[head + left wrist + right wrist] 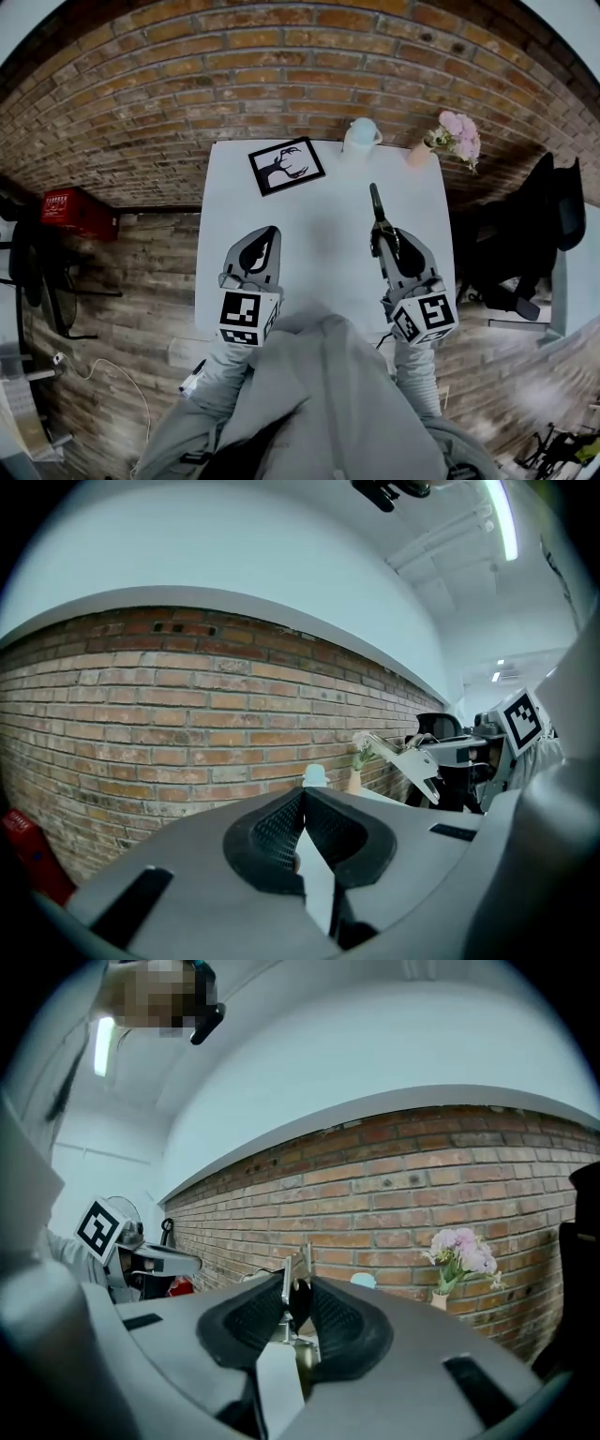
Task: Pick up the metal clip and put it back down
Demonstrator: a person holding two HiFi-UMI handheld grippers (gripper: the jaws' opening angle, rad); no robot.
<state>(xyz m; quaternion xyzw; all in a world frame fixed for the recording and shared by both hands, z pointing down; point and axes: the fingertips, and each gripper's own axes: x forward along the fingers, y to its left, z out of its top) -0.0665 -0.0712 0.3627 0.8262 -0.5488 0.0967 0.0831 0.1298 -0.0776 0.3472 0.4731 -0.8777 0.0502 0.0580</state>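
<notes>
The metal clip (296, 1290) is a small binder clip with a black body and two silvery handles. It is pinched by its body between the pads of the right gripper (298, 1309). It stands upright there, and the handles rise past the jaw tips (one taller than the other).

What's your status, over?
Right gripper shut on metal clip, held off the table. Left gripper shut, empty. Frame, cup, vase at far edge, not in the way.
</notes>
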